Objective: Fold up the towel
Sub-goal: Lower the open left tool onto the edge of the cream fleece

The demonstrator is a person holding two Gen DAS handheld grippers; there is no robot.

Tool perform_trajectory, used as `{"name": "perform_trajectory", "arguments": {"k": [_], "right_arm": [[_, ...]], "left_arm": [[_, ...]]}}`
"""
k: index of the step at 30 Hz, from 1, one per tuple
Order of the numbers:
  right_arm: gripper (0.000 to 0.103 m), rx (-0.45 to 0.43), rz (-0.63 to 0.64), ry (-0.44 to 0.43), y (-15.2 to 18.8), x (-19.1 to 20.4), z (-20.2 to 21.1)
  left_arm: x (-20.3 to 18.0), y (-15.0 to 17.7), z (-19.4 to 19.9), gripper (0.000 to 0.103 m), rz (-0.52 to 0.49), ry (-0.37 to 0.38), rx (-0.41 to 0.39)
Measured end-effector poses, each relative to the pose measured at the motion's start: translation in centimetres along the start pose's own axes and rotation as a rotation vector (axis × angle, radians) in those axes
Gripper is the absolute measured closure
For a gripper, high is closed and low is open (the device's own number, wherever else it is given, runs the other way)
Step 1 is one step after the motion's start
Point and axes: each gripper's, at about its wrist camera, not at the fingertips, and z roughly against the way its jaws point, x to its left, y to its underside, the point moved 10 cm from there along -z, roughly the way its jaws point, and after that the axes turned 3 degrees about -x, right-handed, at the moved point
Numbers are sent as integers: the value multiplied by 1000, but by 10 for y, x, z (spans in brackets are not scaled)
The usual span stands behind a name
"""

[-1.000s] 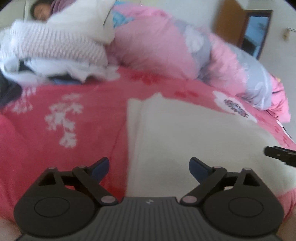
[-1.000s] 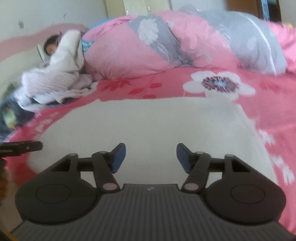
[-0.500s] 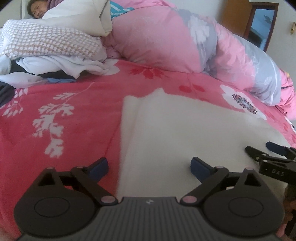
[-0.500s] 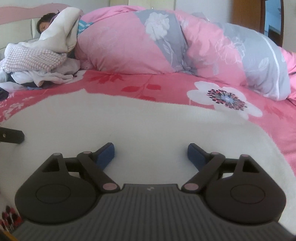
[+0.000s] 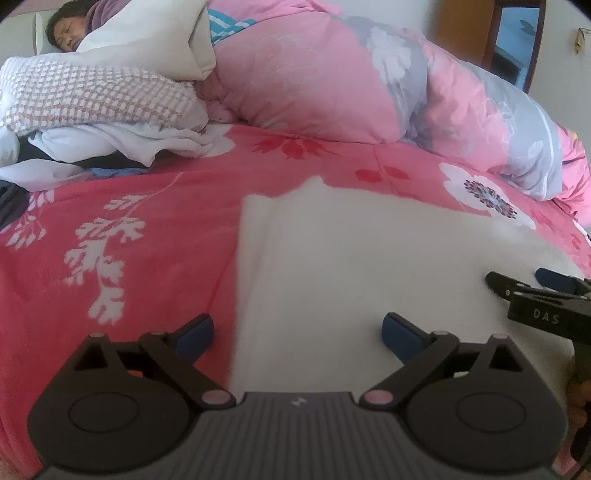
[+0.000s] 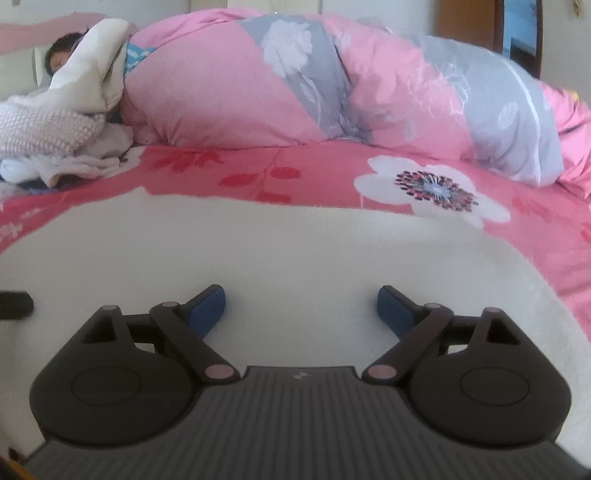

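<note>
A white towel (image 5: 369, 258) lies flat on the pink flowered bedsheet (image 5: 110, 206), with a doubled edge on its left side. My left gripper (image 5: 297, 326) is open just above the towel's near left edge, one finger over the sheet and the other over the towel. My right gripper (image 6: 300, 297) hovers low over the near part of the towel (image 6: 295, 243). Its jaws are opening, and only flat towel lies beneath them, nothing pinched. The right gripper's fingers (image 5: 502, 284) show at the right of the left wrist view.
A puffy pink and grey quilt (image 6: 332, 85) runs along the far side of the bed. A person lies under covers at the far left (image 5: 66, 29), beside a heap of knit and white cloth (image 5: 96, 99). A wooden door frame (image 5: 495, 33) stands at the back right.
The right gripper's jaws have spread wider, and it has dropped lower over the towel, coming into the left wrist view from the right. The left gripper has shifted slightly.
</note>
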Motion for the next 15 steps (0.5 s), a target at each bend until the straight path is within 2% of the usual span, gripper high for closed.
{"name": "perform_trajectory", "arguments": {"k": [12,15], "right_arm": [[12,-4,15,8,0,0,-1],[12,-7,15,7,0,0,0]], "left_arm": [[-1,-1,14,4,-9,-14,-23],[0,2,29,4,12,19,-57]]}}
